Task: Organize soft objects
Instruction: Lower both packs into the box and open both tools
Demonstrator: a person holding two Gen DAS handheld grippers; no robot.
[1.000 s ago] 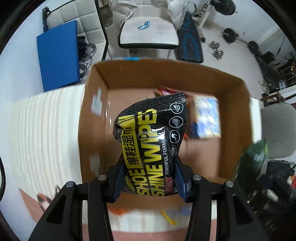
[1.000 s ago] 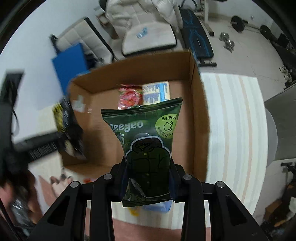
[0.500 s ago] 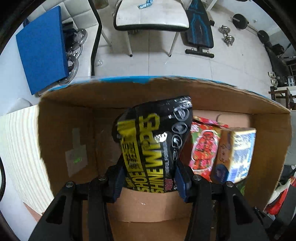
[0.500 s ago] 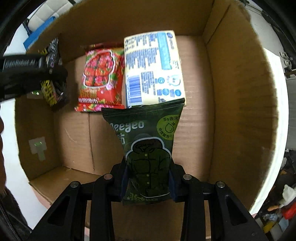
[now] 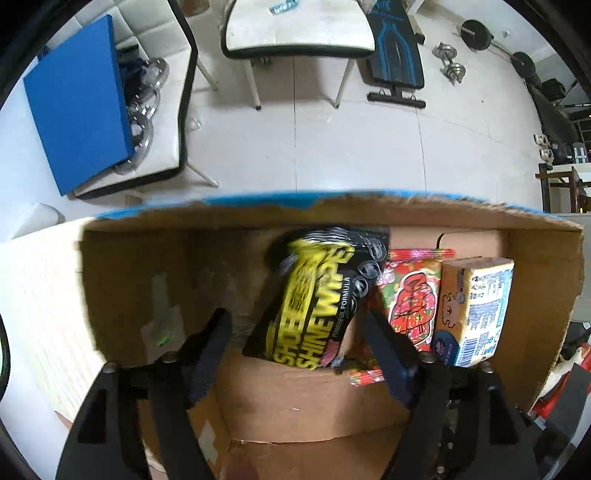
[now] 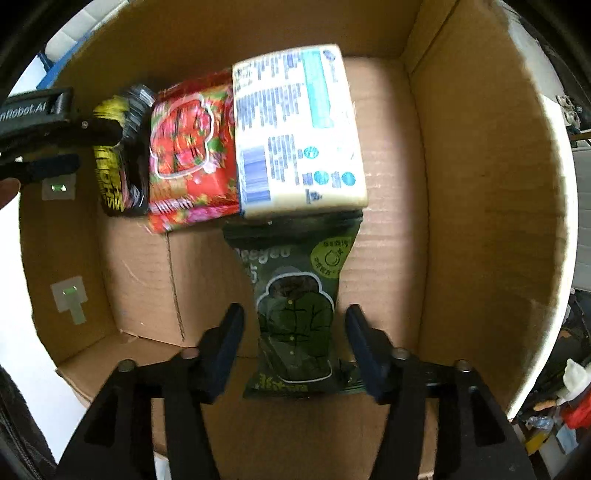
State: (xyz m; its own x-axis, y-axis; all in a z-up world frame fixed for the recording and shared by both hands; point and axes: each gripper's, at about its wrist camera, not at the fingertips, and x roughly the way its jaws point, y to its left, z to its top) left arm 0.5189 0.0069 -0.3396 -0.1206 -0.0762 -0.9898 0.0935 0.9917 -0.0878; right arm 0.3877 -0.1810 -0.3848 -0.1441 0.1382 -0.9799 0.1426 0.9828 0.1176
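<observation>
Both grippers are inside the cardboard box (image 5: 535, 295). My left gripper (image 5: 295, 321) is open; the black and yellow shoe wipes pack (image 5: 314, 302) stands free between its fingers, against the far wall beside the red pack (image 5: 406, 299). My right gripper (image 6: 293, 317) is open; the dark green pack (image 6: 295, 295) lies on the box floor (image 6: 140, 280) between its fingers, just in front of the white and blue tissue pack (image 6: 295, 129). The right wrist view also shows the red pack (image 6: 188, 155), the shoe wipes pack (image 6: 114, 155) and the left gripper's fingers (image 6: 92, 129).
The box walls (image 6: 480, 184) rise on all sides. The box floor at left is bare cardboard. Beyond the box are white chairs (image 5: 295, 33), a blue board (image 5: 77, 122) and a weight bench (image 5: 399, 51) on the tiled floor.
Both grippers have opened and let go of their packs. The shoe wipes pack now stands by the red pack; the green pack lies on the box floor.
</observation>
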